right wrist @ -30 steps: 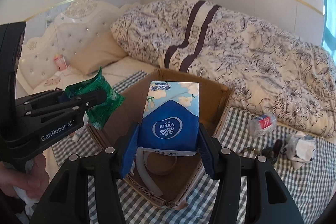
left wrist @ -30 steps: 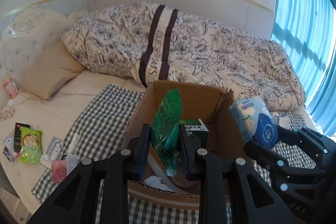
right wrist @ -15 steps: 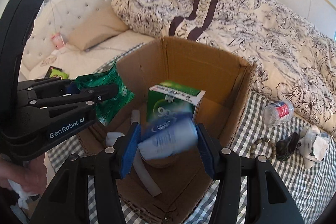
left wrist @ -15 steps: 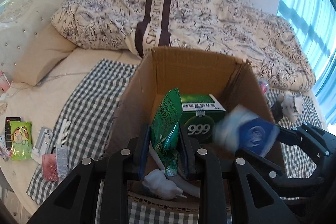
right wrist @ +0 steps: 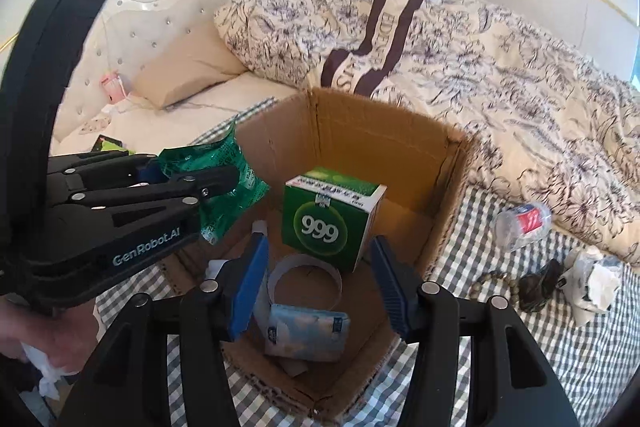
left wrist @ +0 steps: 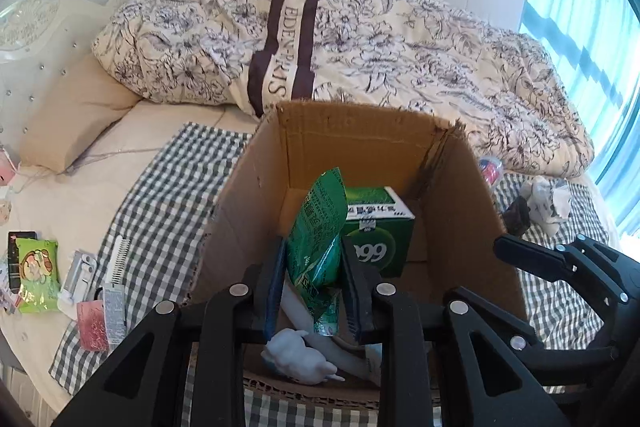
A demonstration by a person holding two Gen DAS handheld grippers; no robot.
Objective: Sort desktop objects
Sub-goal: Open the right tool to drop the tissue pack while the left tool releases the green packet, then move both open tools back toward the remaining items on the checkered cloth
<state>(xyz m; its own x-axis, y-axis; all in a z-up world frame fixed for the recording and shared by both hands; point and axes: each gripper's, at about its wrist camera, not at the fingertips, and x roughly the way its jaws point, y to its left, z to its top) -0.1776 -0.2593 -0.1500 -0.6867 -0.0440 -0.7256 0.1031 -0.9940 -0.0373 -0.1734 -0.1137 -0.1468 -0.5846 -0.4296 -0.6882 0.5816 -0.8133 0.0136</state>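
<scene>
Cardboard box [right wrist: 400, 143] sits open on a checked cloth [right wrist: 560, 339] spread over the bed, both grippers above it. Left gripper [left wrist: 313, 291] is clamped on a crinkled green packet [left wrist: 320, 239]; the packet stands upright between the blue pads and hangs over the box's left inner side, its lower end poking down past the fingertips. Right gripper [right wrist: 318, 287] is spread wide with nothing between its pads, hovering over the box's near half. Directly below it, a pale blue tissue pack [right wrist: 306, 333] lies flat on the box floor, near the front wall. Behind that, a green medicine carton [right wrist: 330, 217] marked 999 stands upright toward the back of the box, tilted slightly. A white strip curled into a loop [right wrist: 306, 277] lies between the carton and the tissue pack. Left wrist view also shows a white crumpled lump [left wrist: 300, 355] at the box's near wall, just beside the strip. On the cloth right of the box: a small plastic bottle [right wrist: 522, 223] on its side, a string of beads [right wrist: 494, 283], a dark lump [right wrist: 538, 287] and a crumpled white wrapper [right wrist: 592, 279], close together. Left of the box, per left wrist view: a white comb [left wrist: 120, 257], a pink packet [left wrist: 91, 323], a lime green snack bag [left wrist: 36, 275], all well apart from the box. A hand [right wrist: 44, 327] grips the left gripper's handle, with white tissue bunched under it.
</scene>
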